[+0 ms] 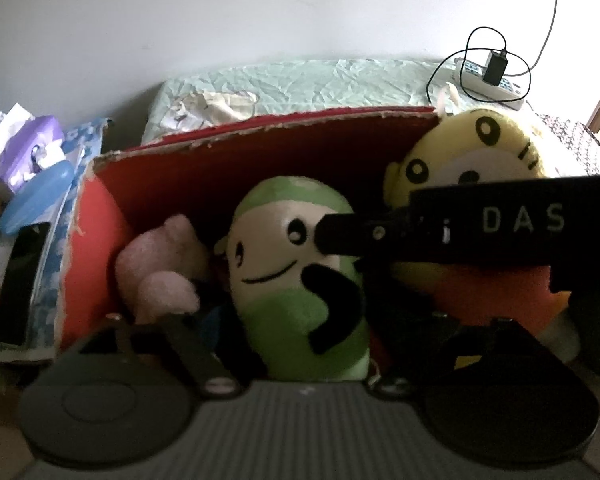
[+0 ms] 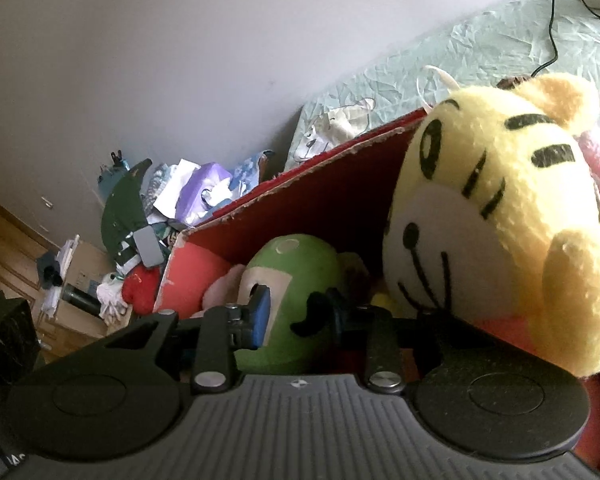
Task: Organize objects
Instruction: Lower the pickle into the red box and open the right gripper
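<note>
The white letters "DAS" are read on a black bar, seemingly part of the right gripper, which crosses the right half of the left wrist view; no other writing can be made out.

At the upper left of that view a purple tissue pack (image 1: 34,148) and a blue oval lid (image 1: 36,196) are seen among clutter. To their right a red cardboard box (image 1: 228,152) with torn edges fills the centre. Inside it, from left to right, lie a pink plush (image 1: 160,268), a green and white plush (image 1: 300,280) with a black moustache, and a yellow tiger plush (image 1: 472,152) in orange clothing, propped against the box's right end. Behind the box a pale green bed sheet (image 1: 300,80) is spread, and at the upper right a white power strip (image 1: 496,84) with a black charger rests on it.

The left gripper (image 1: 296,336) is held low over the box, its jaws apart around the green plush without clamping it. The right gripper (image 2: 296,312) is aimed into the box too, its jaws apart, with the tiger just to its right.
</note>
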